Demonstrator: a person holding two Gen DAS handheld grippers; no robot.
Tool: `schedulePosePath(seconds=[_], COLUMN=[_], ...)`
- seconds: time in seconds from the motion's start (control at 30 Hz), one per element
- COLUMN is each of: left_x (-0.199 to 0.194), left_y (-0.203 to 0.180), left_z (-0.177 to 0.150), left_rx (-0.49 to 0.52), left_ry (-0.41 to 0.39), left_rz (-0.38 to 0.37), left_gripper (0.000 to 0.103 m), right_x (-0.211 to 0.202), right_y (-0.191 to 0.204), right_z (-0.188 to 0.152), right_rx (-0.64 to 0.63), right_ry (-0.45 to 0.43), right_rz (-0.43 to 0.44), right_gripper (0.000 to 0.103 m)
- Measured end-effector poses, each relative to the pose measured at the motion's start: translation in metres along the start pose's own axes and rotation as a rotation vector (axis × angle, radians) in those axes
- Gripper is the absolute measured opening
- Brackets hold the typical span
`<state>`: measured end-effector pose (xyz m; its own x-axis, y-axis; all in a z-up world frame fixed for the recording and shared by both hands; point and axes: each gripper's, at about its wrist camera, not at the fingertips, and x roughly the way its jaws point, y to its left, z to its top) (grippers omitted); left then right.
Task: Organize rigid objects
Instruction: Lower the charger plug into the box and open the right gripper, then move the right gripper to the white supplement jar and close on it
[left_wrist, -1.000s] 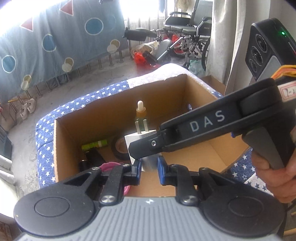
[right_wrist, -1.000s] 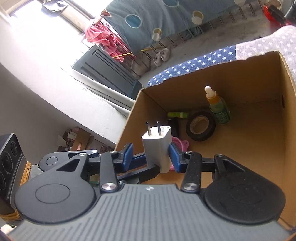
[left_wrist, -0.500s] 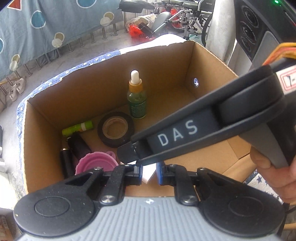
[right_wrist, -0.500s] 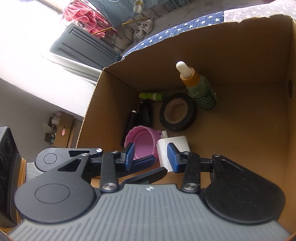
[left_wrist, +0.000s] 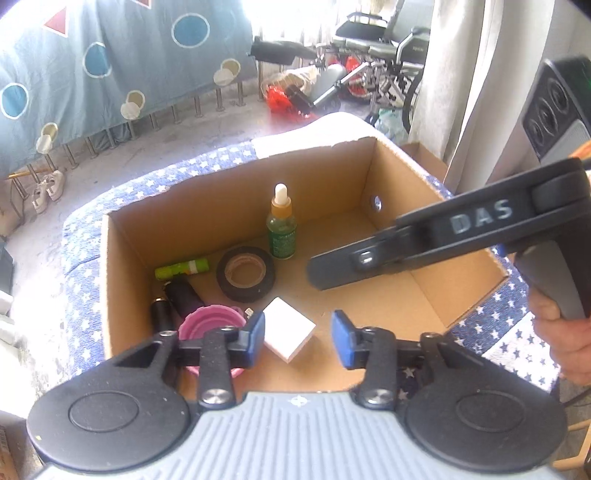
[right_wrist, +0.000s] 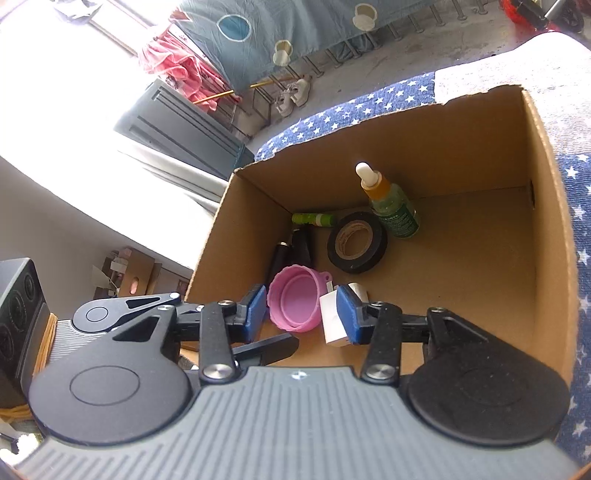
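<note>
A white charger (left_wrist: 290, 330) lies flat on the floor of an open cardboard box (left_wrist: 314, 151), next to a pink collapsible cup (left_wrist: 210, 325). My left gripper (left_wrist: 298, 339) hovers over the charger; its jaws are opening and the pads do not touch it. In the right wrist view the charger (right_wrist: 334, 321) sits partly behind the right pad. My right gripper (right_wrist: 303, 315) is also opening, with nothing pressed between its pads. One of its fingers (left_wrist: 351, 262) reaches over the box from the right.
The box also holds a green dropper bottle (left_wrist: 282, 229), a black tape roll (left_wrist: 245, 273), a green tube (left_wrist: 181, 267) and black cylinders (left_wrist: 181, 295). It stands on a blue star-patterned cloth (left_wrist: 85, 236). A hand (left_wrist: 565, 332) grips the right handle.
The charger was held above the box, then lowered inside. Now it lies loose on the box floor, and both grippers have widened and drawn back from it.
</note>
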<state>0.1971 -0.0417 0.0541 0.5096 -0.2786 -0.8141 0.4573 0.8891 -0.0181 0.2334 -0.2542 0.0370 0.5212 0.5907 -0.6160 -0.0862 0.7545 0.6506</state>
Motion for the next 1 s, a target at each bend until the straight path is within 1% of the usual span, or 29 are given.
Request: schedulePosePath(seconds=[0.17,0.33,0.43,0.57,0.7,0.93,1.0], left_x=[-0.042,-0.07,-0.078,-0.076,-0.065,-0.047,-0.044], left_y=[0.003,0.001,0.002,0.005,0.007,0.012,0.016], left_z=[-0.026,-0.061,-0.077,-0.095,-0.105,-0.112,-0.114], left_rx=[-0.032,-0.049,-0.074,-0.092,-0.112,-0.124,-0.128], left_ry=[-0.077,-0.139,-0.152,-0.141,-0.112,-0.094,-0.094], left_rz=[-0.004,0.022,0.023,0.04,0.073,0.125,0.118], left_gripper=[0.055,0.058,0.059,0.06,0.06,0.06,0.061], right_x=[-0.046,-0.072,-0.078,-0.074,-0.064,-0.027,-0.019], right_y=[0.008,0.017,0.023,0.03,0.036,0.033,0.033], right_z=[-0.031,-0.067,-0.087,-0.108,-0.122,-0.124,-0.124], right_rx=[0.018,0.03,0.043,0.056,0.049,0.071,0.072], right_ry=[-0.096,-0.153,-0.171,-0.178,-0.167,-0.107,-0.099], right_rz=[0.055,0.102,0.136,0.16,0.154,0.109,0.097], right_gripper=[0.056,0.061,0.066,0.071,0.073,0.074,0.074])
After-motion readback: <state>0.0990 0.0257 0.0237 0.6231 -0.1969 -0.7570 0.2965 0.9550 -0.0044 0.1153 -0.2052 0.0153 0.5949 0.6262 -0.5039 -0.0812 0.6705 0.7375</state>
